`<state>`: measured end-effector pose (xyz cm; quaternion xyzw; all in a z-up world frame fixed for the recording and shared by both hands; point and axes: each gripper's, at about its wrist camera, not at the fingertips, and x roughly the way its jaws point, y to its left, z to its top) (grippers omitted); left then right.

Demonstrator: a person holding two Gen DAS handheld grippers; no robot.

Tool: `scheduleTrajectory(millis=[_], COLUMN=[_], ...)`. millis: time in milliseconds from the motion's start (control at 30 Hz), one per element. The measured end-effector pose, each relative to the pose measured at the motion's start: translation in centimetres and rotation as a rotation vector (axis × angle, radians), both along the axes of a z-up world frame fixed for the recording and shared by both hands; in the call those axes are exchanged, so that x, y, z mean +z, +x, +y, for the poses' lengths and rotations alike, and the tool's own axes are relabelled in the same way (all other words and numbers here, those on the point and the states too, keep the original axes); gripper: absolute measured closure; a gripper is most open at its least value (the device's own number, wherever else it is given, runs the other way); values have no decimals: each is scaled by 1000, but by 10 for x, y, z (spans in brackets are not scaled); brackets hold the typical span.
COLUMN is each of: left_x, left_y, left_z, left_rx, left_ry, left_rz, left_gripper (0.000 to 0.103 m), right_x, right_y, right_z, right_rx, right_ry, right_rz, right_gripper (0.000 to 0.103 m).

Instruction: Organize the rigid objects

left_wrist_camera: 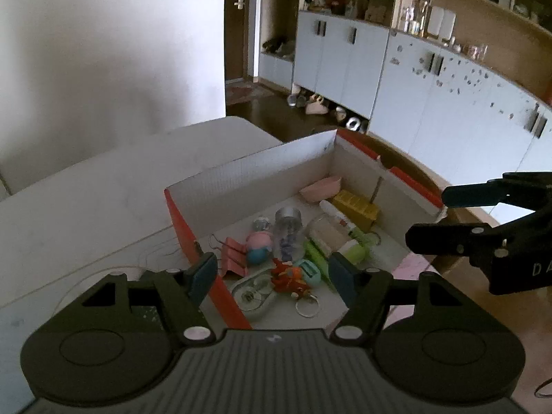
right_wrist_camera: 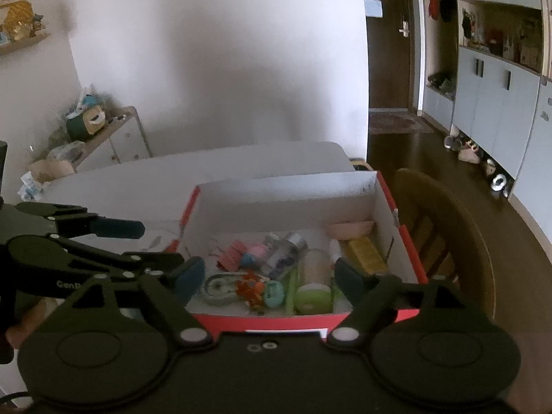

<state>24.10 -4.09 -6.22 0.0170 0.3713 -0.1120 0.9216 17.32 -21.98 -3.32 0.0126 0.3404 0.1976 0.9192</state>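
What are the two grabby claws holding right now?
Nothing. The left gripper and right gripper both hang with jaws open above the red box of small things, with only air between them.

box (right_wrist_camera: pixel 276 321): red outside, white inside | block (left_wrist_camera: pixel 358 207): yellow | dish (left_wrist_camera: pixel 321 189): pink | fingers (left_wrist_camera: pixel 203 274): teal pads

Each tool is matte black plastic: the left tool (left_wrist_camera: pixel 272 272) and right tool (right_wrist_camera: pixel 269 276) have dark teal fingertips (left_wrist_camera: pixel 203 272), silver screws, round discs, a ribbed body.
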Motion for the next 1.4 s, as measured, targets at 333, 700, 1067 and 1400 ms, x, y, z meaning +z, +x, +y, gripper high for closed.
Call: scheduleTrajectory(millis=[333,700,1067,1400], left_x=[15,29,35,38], left_y=[-32,-63,-90,-103], left_z=[19,34,45,50], left_rx=[-1,-7,-21,-50], left_ry=[-45,-75,-97,-82], left_rz=[-54,-97,-132,-164], left_gripper=[21,15,14,6], right_x=[12,17,18,20], right_y=[-31,-71,-95,-103], right_z=[5,11,23,30], right_rx=[-27,-69,-104,-127], right_ry=[59,99,115,112], right_rz=[-73,-137,-136,-137], right_gripper=[3,0,0,0])
